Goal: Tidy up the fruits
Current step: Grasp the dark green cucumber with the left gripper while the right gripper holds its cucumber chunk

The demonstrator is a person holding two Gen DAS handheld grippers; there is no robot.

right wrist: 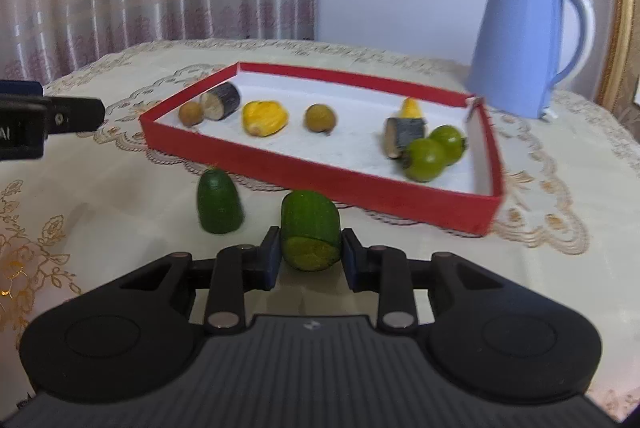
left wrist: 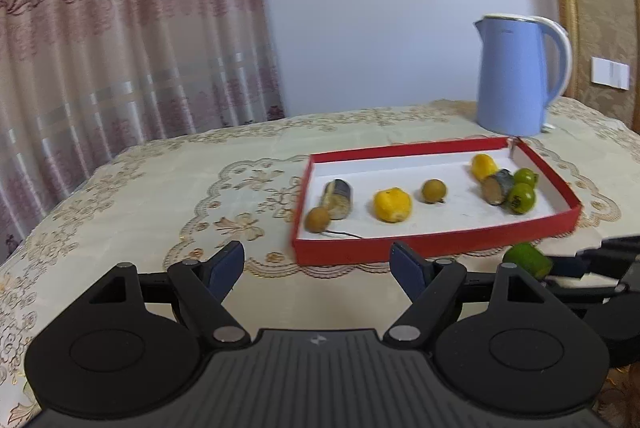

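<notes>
A right gripper clamps a cut green cucumber piece between its two pads, the cut face toward the camera, just short of the red tray on a patterned tablecloth. A second green piece stands at ten o'clock from the held one, apart from it. The left gripper hangs wide open over the cloth, holding nothing, the tray at its one o'clock. Yellow, brown and green fruits lie inside the tray; a blue kettle stands behind.
</notes>
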